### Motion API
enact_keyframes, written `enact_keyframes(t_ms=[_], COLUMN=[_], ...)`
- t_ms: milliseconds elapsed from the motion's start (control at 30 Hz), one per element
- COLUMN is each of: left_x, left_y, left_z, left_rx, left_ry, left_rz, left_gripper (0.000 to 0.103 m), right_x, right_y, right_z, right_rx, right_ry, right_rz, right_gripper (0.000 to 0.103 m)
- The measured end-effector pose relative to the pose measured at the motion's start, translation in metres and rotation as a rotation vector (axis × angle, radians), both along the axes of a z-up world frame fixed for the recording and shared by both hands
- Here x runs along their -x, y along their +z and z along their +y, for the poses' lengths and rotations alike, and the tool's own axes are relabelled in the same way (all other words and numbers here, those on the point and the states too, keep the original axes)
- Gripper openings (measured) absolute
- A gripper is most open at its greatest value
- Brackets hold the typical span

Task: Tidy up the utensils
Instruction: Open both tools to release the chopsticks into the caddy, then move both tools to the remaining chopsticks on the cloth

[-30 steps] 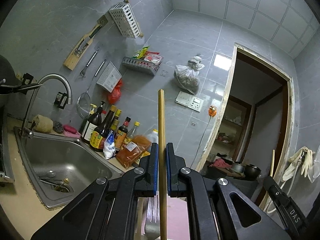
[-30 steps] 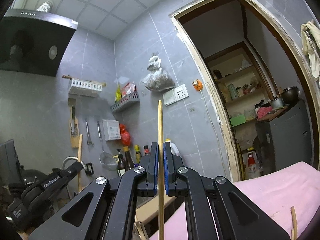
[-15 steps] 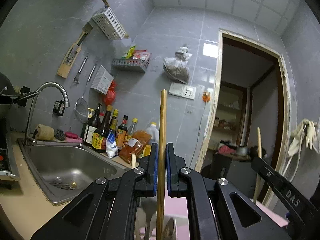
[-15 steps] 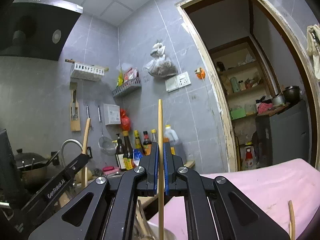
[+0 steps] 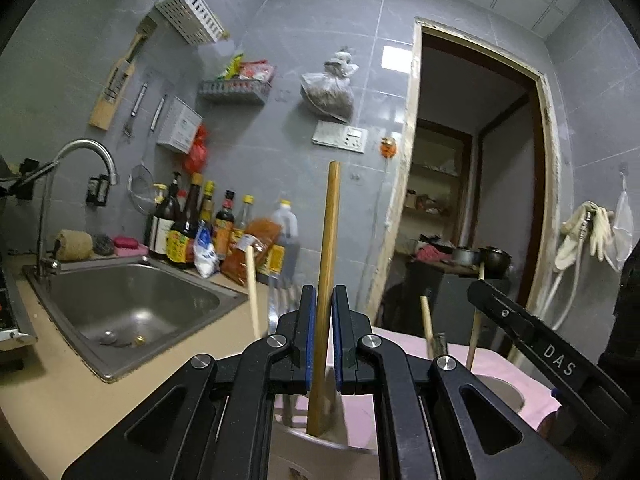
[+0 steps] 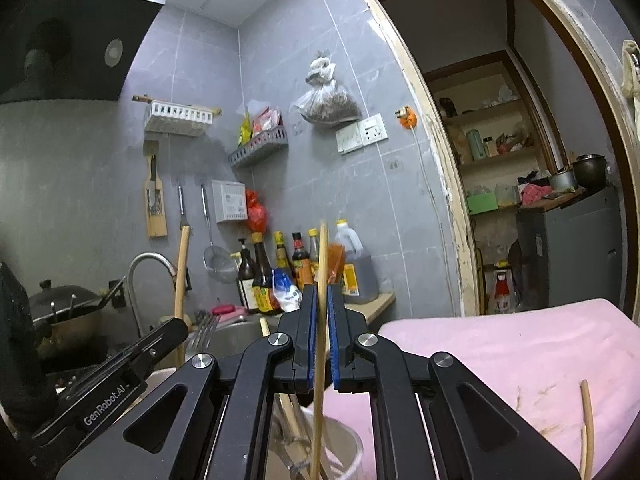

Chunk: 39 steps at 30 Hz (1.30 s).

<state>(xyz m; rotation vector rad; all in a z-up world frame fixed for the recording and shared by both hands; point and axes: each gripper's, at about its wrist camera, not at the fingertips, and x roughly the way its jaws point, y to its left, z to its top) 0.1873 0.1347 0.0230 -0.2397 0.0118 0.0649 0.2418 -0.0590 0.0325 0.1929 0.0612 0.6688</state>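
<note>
My left gripper (image 5: 320,300) holds a thick wooden handle (image 5: 329,248) upright; its lower end stands inside a pale utensil holder (image 5: 320,446) below the jaws, which stand slightly parted around it. My right gripper (image 6: 319,300) holds a thin bamboo chopstick (image 6: 321,264) upright, its lower end inside a clear cup (image 6: 340,444) with other utensils; its jaws also show a small gap. A fork (image 6: 202,334) and wooden sticks (image 5: 251,284) stand in the holders. Another chopstick (image 6: 586,428) lies on the pink cloth (image 6: 500,344).
A steel sink (image 5: 132,308) with a tap (image 5: 86,152) is at left, sauce bottles (image 5: 200,232) behind it. A pot (image 6: 64,312) sits on the stove far left. A doorway (image 5: 472,184) opens at right. The other gripper shows in each view.
Both grippers have tilted down and lowered toward the holders; the utensil ends now sit inside them. The jaws have parted slightly around both sticks.
</note>
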Motion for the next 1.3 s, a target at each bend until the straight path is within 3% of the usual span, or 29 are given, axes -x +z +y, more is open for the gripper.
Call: enact_keyframes(t_ms=[200, 267, 433, 567, 633, 733, 1000, 1167, 1300], left_x=[0.005, 0.007, 0.012, 0.019, 0.022, 0.026, 0.036, 0.039, 0.035], left_y=[0.002, 0.005, 0.013, 0.018, 0.021, 0.026, 0.031, 0.029, 0.02], left_z=[0.001, 0.003, 0.004, -0.002, -0.006, -0.014, -0.041, -0.069, -0.093], left_rx=[0.035, 0.044, 0.06, 0.046, 0.035, 0.017, 0.0, -0.036, -0.073], left_ry=[-0.06, -0.065, -0.097, -0.121, -0.134, -0.153, -0.245, -0.329, -0.404], left_rz=[0.035, 0.041, 0.06, 0.065, 0.068, 0.077, 0.1, 0.144, 0.209], left_gripper=[0.006, 0.006, 0.009, 0.024, 0.03, 0.039, 0.079, 0.083, 0.084], right_x=[0.006, 0.009, 0.018, 0.024, 0.027, 0.033, 0.052, 0.064, 0.072], right_y=[0.0, 0.002, 0.006, 0.01, 0.012, 0.013, 0.012, 0.009, 0.005], right_z=[-0.009, -0.011, -0.02, -0.031, -0.04, -0.054, -0.107, -0.145, -0.178], right_rx=[-0.008, -0.015, -0.028, -0.046, -0.055, -0.069, -0.04, 0.027, 0.097], right_ry=[-0.004, -0.006, -0.024, -0.047, -0.066, -0.097, -0.189, -0.252, -0.31], right_rz=[0.011, 0.006, -0.012, -0.022, -0.024, -0.014, 0.031, 0.065, 0.115], right_gripper=[0.01, 0.024, 0.03, 0.049, 0.052, 0.068, 0.085, 0.102, 0.102])
